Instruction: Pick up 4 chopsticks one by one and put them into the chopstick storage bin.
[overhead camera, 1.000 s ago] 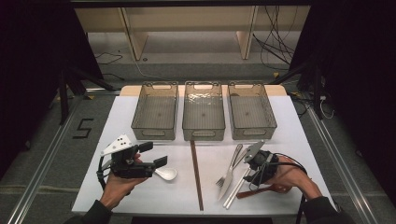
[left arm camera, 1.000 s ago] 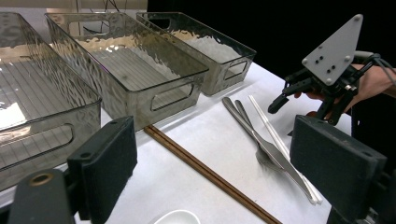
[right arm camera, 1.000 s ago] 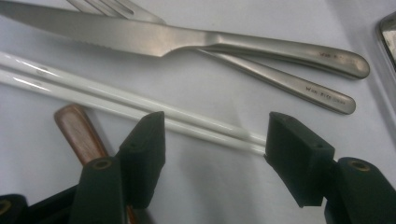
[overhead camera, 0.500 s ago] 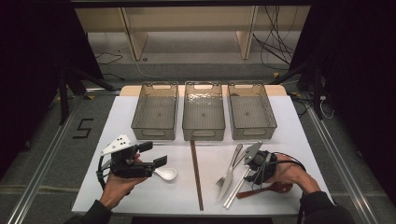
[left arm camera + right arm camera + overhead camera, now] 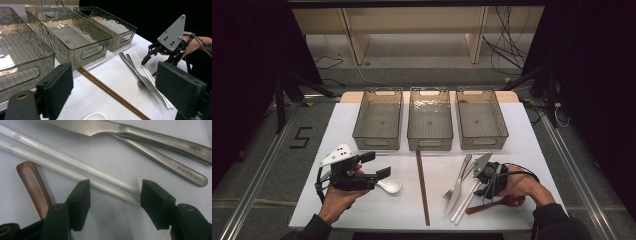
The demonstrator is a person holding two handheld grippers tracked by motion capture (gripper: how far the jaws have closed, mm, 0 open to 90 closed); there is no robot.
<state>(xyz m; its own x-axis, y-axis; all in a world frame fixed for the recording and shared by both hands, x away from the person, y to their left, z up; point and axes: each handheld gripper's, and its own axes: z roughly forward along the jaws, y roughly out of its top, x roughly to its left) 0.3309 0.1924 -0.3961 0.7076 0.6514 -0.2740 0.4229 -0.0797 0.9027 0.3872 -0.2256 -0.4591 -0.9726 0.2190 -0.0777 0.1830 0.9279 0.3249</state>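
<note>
right gripper (image 5: pixel 113 195) is low over the white chopsticks (image 5: pixel 75 173) beside the knife (image 5: pixel 140 132), jaws apart astride their ends, gripping nothing. should center both sticks, then close. left gripper (image 5: pixel 372 172) idle, jaws open and empty.

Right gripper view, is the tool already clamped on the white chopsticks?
No, the right tool stands open, its pads apart around the ends of the white chopsticks.

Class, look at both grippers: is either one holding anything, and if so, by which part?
Nothing is held. The right gripper stands open astride the end of the white chopsticks, pads not pressing. The left gripper is open above the white spoon.
</note>
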